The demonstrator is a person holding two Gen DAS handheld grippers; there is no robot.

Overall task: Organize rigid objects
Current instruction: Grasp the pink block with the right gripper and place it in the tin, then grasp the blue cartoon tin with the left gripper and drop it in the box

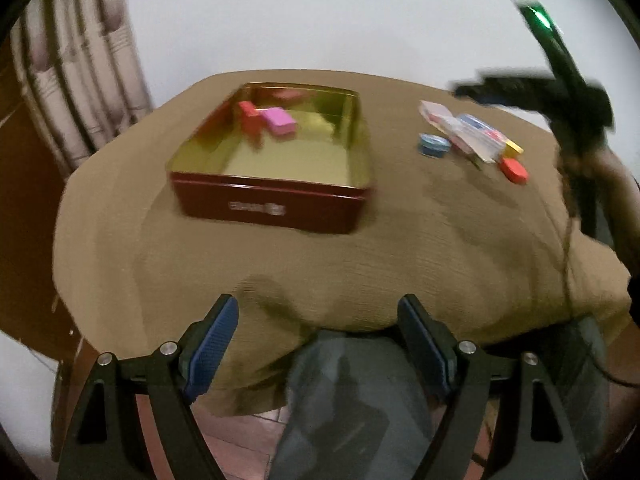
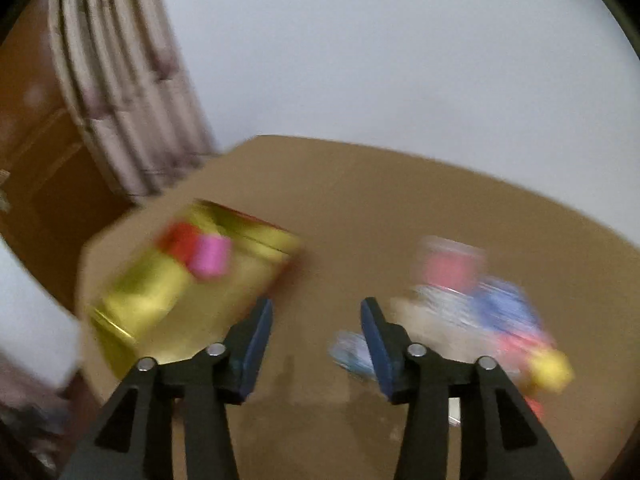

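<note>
A tin, red outside and gold inside, stands on the brown-clothed table at the left. In it lie a red block and a pink block. To the right lie a blue round piece, a clear bag of small items, a yellow block and a red block. My left gripper hangs open and empty over the table's near edge. My right gripper is open with nothing between its fingers, between the tin and the blurred pile.
A curtain and a white wall stand behind the table. A person's leg in grey trousers shows below the near table edge. The black body of the right tool hovers blurred over the table's right side.
</note>
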